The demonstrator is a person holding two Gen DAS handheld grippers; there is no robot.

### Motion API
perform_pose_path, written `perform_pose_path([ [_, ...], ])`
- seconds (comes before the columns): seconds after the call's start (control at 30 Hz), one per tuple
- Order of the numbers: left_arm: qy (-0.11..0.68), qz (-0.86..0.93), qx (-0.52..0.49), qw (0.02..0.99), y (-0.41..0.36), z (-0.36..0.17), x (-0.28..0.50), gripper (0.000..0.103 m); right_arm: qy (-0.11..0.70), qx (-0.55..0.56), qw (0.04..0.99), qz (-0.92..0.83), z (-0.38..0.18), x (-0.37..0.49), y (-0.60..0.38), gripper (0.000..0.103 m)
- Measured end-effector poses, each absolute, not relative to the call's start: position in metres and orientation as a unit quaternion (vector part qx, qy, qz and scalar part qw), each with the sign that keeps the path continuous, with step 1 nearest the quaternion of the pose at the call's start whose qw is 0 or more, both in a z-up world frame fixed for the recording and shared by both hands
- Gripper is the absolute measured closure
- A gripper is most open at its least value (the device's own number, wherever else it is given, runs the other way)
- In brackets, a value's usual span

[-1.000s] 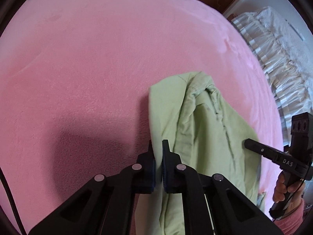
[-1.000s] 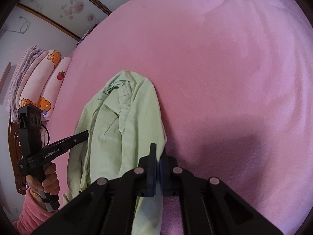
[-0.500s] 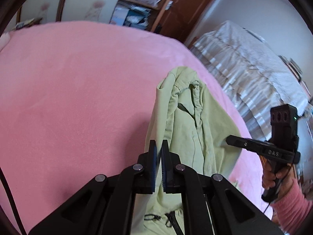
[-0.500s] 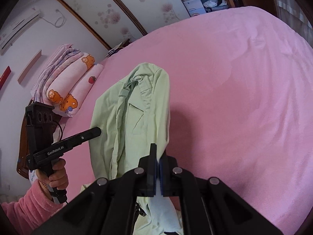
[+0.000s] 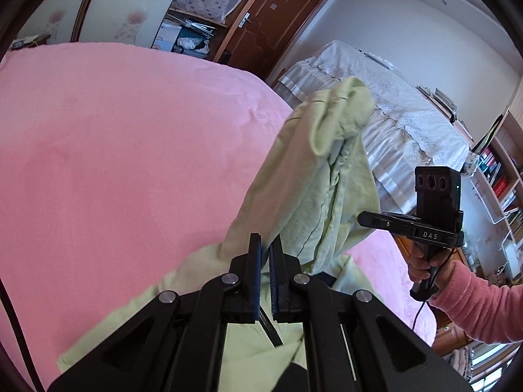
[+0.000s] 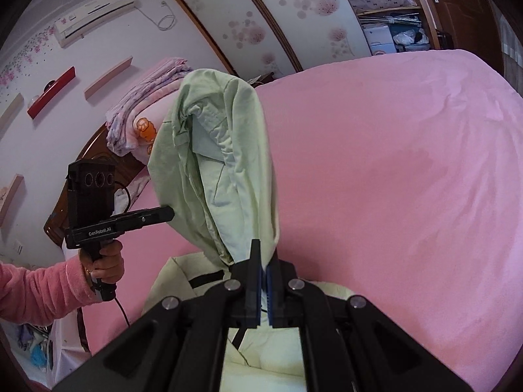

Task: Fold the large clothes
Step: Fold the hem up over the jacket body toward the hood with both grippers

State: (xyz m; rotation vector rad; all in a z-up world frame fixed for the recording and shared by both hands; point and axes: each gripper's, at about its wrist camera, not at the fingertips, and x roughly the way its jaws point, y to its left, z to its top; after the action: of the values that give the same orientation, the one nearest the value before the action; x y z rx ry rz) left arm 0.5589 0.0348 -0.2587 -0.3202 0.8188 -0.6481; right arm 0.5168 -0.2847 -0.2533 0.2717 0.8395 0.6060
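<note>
Left wrist view: the left gripper (image 5: 266, 251) pinches the green garment (image 5: 330, 176); the right gripper (image 6: 264, 259) pinches its other side. The lifted cloth extends forward over the pink bed (image 5: 114, 150), between both grippers.

Garment (image 5: 313, 176) hangs between left tongs (image 5: 265, 254) and right tongs (image 6: 264, 263), above the bed (image 5: 114, 150). Second bed (image 5: 402, 114) right, door (image 5: 271, 16) behind, folded blankets (image 6: 143, 104) left at headboard.
</note>
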Motion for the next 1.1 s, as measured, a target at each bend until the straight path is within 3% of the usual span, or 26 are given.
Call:
perform_pose_path([
  [0.6, 0.518, -0.33, -0.025, 0.788, -0.008, -0.331, 0.5, 0.101, 0.494, 0.033, 0.803, 0.332, -0.305, 0.44, -0.253, 0.101],
  [0.87, 0.549, -0.318, 0.047, 0.771, -0.036, -0.356, 0.481, 0.1, 0.54, -0.063, 0.777, 0.316, -0.331, 0.432, -0.222, 0.098],
  [1.1, 0.558, -0.287, 0.082, 0.774, -0.039, -0.352, 0.481, 0.098, 0.549, -0.032, 0.782, 0.294, -0.334, 0.435, -0.23, 0.096],
])
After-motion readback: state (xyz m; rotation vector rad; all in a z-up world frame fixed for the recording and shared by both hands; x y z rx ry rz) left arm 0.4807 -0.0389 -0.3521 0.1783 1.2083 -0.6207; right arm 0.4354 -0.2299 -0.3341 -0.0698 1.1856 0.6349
